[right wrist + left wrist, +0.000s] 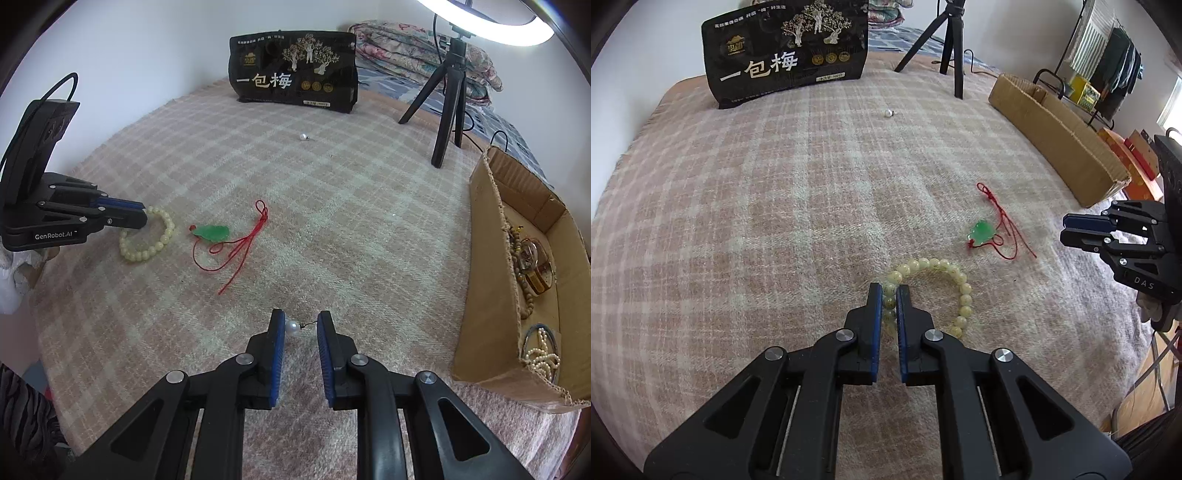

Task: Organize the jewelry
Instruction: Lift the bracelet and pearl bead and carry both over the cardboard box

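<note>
Bead bracelet [938, 284] inside left claw [889, 291]

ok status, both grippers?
Left gripper shut on bead bracelet. Right gripper shut on pearl earring. Jade pendant, second pearl loose; nothing blocking.

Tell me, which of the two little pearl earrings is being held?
The pearl earring between the right gripper fingers, pearl touching one pad, pin toward the other. The second pearl earring lies untouched near the black bag.

You have a woolly, matt checked blanket [757, 221] under glossy pale beads [945, 273], a shiny pearl earring [294, 327] (thin metal post), a glassy green pendant [214, 232], and rough corrugated cardboard box [484, 277].
</note>
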The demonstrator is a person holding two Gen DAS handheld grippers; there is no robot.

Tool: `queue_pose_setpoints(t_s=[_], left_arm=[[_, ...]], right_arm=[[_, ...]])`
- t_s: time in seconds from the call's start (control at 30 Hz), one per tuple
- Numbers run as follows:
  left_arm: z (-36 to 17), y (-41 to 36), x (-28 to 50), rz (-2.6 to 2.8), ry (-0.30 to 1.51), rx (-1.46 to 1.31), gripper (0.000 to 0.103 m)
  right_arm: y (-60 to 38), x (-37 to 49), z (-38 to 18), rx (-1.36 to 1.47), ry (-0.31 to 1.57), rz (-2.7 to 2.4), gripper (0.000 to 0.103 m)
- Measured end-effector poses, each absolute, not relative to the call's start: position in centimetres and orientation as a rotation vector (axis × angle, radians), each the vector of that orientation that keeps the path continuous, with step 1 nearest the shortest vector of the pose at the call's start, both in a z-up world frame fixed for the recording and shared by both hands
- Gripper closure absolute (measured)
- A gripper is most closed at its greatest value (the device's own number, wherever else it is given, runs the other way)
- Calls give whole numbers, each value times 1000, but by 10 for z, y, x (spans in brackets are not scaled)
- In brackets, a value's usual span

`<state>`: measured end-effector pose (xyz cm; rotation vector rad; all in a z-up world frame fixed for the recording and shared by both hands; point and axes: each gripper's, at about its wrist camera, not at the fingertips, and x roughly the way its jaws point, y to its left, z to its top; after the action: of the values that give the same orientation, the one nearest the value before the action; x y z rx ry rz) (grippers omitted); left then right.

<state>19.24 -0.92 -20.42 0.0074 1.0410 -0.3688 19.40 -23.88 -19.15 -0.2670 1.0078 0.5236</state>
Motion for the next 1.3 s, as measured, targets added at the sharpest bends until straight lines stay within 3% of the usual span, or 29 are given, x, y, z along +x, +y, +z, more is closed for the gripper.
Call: queue_pose_setpoints(t_s=[0.63, 1.3], left_arm=[[-137, -11, 173, -426, 917, -83, 98], [-93, -89, 179, -577, 833, -33, 98]], right_arm=[[-276, 171, -146, -186, 921, 467, 87], [-374, 169, -104, -72, 846, 293, 86]])
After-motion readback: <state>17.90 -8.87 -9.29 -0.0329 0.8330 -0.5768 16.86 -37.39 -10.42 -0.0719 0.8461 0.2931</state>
